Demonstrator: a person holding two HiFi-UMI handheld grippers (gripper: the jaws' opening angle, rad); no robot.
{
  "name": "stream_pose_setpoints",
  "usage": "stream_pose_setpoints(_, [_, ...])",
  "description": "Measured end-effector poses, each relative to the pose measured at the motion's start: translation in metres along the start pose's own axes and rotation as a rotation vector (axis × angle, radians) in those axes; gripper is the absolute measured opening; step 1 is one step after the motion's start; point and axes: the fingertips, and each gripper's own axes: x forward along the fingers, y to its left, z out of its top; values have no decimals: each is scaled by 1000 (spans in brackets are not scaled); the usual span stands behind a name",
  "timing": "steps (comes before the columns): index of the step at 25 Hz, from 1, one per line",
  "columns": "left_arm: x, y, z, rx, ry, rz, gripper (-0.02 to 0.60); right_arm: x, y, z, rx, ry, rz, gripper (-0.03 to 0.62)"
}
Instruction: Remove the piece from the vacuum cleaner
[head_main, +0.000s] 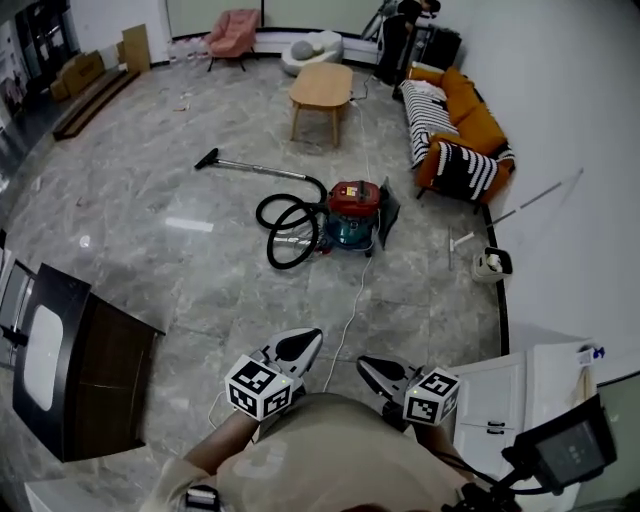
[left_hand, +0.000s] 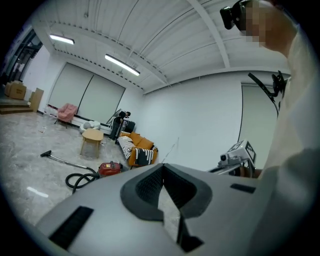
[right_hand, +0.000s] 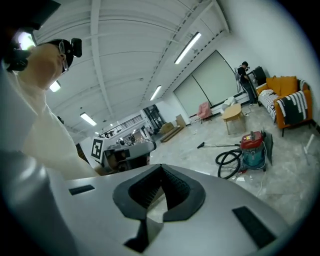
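Two grippers, both far from the work.
- Left gripper (head_main: 303, 342): jaws pressed together, empty.
- Vacuum (head_main: 352, 212): on the floor, well ahead, hose (head_main: 272, 214) apparently attached.
- Right gripper (head_main: 374, 368): jaws pressed together, empty.
- Task: seemingly not begun; approach, grasp and removal all remain.

One vacuum cleaner (head_main: 353, 214), two tools (head_main: 306, 340) (head_main: 365, 365)

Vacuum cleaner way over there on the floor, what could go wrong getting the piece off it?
The white cord runs across the floor from the vacuum cleaner toward the person's feet, so it may trip them. The black hose loops beside it and could snag. The left gripper and right gripper have their jaws shut, so they must open first.
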Motion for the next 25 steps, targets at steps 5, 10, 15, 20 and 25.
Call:
stream_pose_setpoints(5, [-15,21,9,30,-39,-43,3,28,7,4,5,-25,-42,3])
stream_pose_setpoints(10, [-23,55,9,-8,-70,-27,3,56,3,7,-13,4,-52,3])
stream_pose_setpoints(15, [-31,70,5,-37,-70,-29,3,71,4,12,-17,25,-65,3])
stream_pose_setpoints(20, [-17,74,8,-37,-72,-64,3,80,-8,17,-12,50,-55,3])
stream_pose_setpoints(25, [-21,65,3,5,-51,-83,3,89,0,19,-35,70,-22,3])
